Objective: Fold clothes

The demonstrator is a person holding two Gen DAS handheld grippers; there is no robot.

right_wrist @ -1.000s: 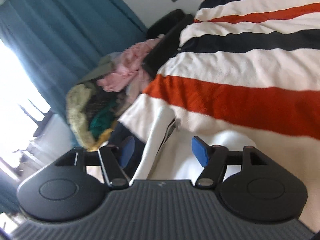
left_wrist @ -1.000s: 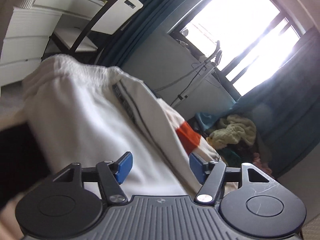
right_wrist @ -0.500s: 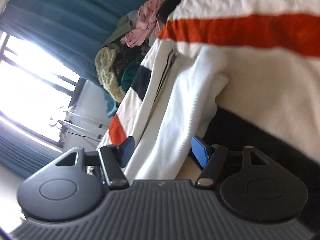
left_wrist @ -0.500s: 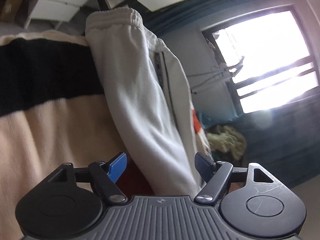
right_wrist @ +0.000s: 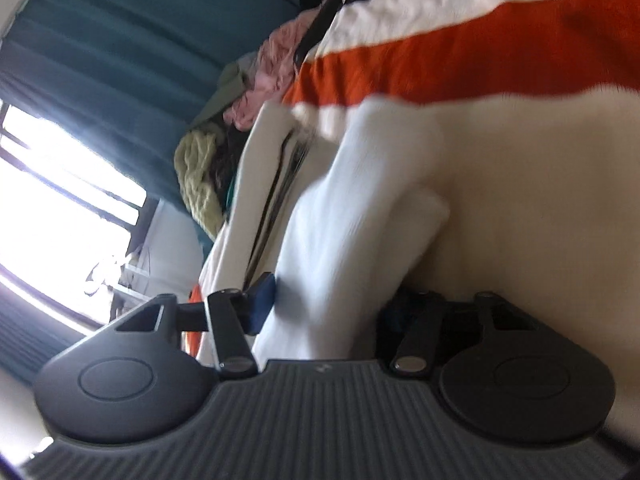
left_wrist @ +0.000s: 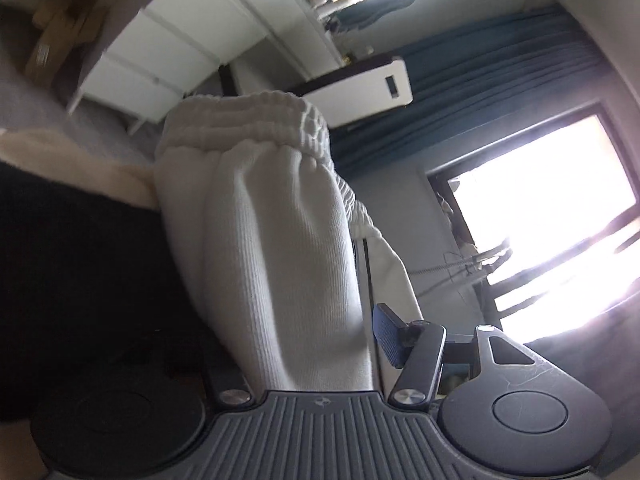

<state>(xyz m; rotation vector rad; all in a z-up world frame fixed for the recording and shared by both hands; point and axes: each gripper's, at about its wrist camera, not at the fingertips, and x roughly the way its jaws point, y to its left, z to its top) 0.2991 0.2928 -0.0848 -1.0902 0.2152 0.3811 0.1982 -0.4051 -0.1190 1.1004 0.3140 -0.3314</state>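
Left wrist view shows the left gripper (left_wrist: 312,344) tilted sideways, with a white ribbed-knit garment with a gathered elastic waistband (left_wrist: 276,248) running up between its fingers; the blue-padded finger (left_wrist: 386,336) on one side shows and touches the cloth's edge, the other is hidden in shadow, so I cannot tell whether it is clamped. Right wrist view has the right gripper (right_wrist: 324,304) also rolled over, the same white garment (right_wrist: 352,216) passing between its fingers and lying ahead on the orange, white and black striped blanket (right_wrist: 460,56); its grip is likewise unclear.
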